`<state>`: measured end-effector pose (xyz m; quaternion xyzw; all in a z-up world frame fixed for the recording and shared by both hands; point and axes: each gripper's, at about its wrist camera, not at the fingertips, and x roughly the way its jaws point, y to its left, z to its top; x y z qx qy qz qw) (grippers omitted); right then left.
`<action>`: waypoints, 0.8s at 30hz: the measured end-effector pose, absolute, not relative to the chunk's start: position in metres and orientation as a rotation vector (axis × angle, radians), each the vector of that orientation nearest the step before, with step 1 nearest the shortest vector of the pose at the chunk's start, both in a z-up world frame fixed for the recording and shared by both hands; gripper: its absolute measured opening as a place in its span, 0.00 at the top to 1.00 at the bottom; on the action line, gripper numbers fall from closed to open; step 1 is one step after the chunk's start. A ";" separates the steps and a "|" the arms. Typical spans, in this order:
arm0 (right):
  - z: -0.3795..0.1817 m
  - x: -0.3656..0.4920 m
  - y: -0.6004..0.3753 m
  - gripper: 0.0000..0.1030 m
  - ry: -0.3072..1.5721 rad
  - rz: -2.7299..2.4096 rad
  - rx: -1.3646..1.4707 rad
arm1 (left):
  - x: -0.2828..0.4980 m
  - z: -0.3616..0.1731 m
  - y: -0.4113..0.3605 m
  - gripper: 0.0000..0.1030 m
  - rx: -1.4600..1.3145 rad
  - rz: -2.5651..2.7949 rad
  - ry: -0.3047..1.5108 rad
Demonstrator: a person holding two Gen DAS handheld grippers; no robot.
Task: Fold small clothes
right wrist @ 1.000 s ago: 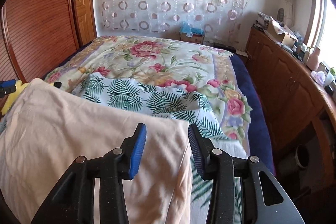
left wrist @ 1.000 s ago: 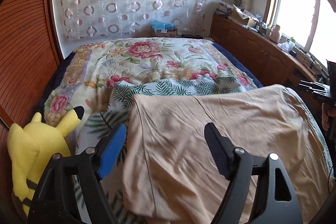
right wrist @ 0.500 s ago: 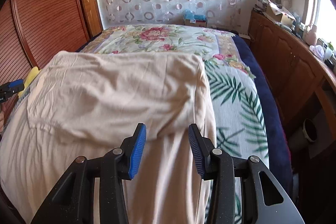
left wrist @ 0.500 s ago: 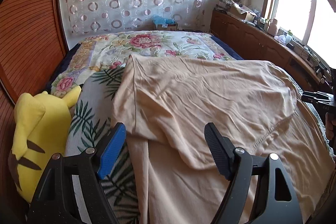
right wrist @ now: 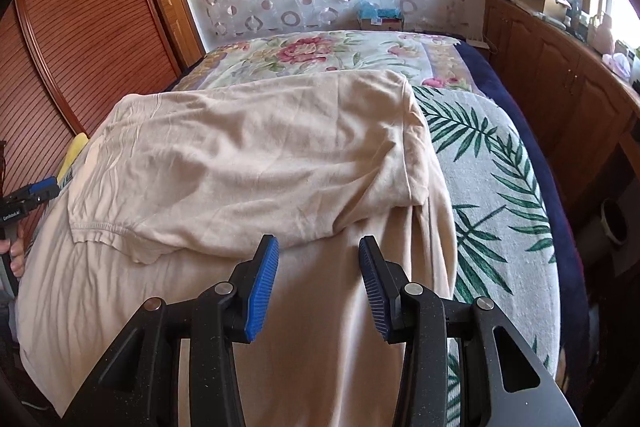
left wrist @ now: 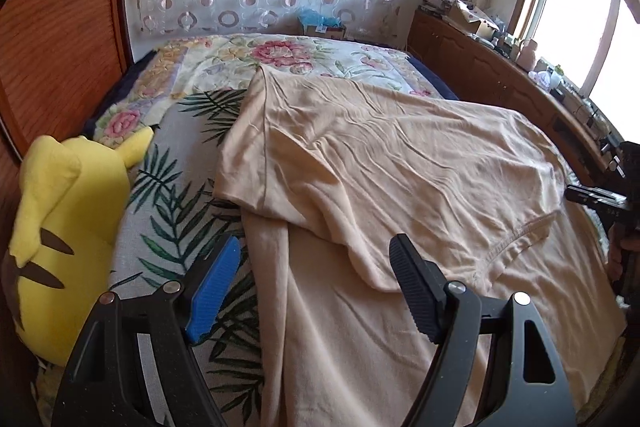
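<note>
A beige T-shirt (left wrist: 392, 163) lies on the bed, its far part folded back over the near part. It also shows in the right wrist view (right wrist: 256, 155). My left gripper (left wrist: 316, 283) is open and empty, just above the shirt's left near side. My right gripper (right wrist: 318, 285) is open and empty, above the shirt's right near part. The right gripper shows at the edge of the left wrist view (left wrist: 600, 199), and the left gripper shows at the edge of the right wrist view (right wrist: 32, 195).
The bed carries a palm-leaf sheet (right wrist: 492, 179) and a floral quilt (left wrist: 280, 55). A yellow plush toy (left wrist: 60, 223) lies at the bed's left edge. A wooden cabinet (right wrist: 560, 75) runs along the right. A slatted wooden wall (right wrist: 64, 39) stands at the left.
The far part of the shirt has come down toward me and now lies folded over the near part. Both grippers have drawn back a little and stay open.
</note>
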<state>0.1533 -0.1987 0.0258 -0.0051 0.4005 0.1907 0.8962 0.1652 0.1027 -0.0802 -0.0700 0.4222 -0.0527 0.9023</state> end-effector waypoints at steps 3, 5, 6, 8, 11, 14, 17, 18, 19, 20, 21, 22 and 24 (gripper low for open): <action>0.023 0.164 -0.199 0.58 0.841 0.369 -0.011 | 0.177 -0.082 0.105 0.24 -0.153 -0.096 0.890; 0.024 0.169 -0.202 0.58 0.841 0.355 -0.013 | 0.186 -0.084 0.109 0.26 -0.170 -0.084 0.906; 0.025 0.170 -0.204 0.58 0.842 0.348 -0.013 | 0.191 -0.084 0.112 0.29 -0.190 -0.086 0.915; 0.024 0.173 -0.204 0.58 0.840 0.339 -0.019 | 0.201 -0.086 0.119 0.34 -0.229 -0.082 0.933; 0.023 0.173 -0.199 0.58 0.827 0.333 -0.036 | 0.213 -0.089 0.128 0.34 -0.248 -0.049 0.943; 0.017 0.171 -0.187 0.58 0.806 0.323 -0.060 | 0.220 -0.088 0.137 0.34 -0.238 -0.002 0.940; 0.015 0.169 -0.181 0.58 0.800 0.311 -0.087 | 0.222 -0.086 0.146 0.34 -0.225 0.035 0.930; 0.015 0.169 -0.180 0.58 0.800 0.309 -0.091 | 0.222 -0.087 0.148 0.34 -0.218 0.044 0.928; 0.015 0.169 -0.180 0.58 0.800 0.309 -0.092 | 0.222 -0.087 0.150 0.34 -0.212 0.049 0.929; 0.015 0.169 -0.180 0.58 0.800 0.310 -0.090 | 0.223 -0.090 0.150 0.34 -0.202 0.053 0.937; 0.015 0.169 -0.180 0.58 0.799 0.312 -0.088 | 0.224 -0.092 0.150 0.34 -0.201 0.049 0.945; 0.015 0.168 -0.181 0.58 0.799 0.313 -0.086 | 0.224 -0.094 0.151 0.36 -0.207 0.036 0.951; 0.015 0.169 -0.182 0.58 0.799 0.316 -0.082 | 0.225 -0.098 0.151 0.46 -0.228 -0.020 0.966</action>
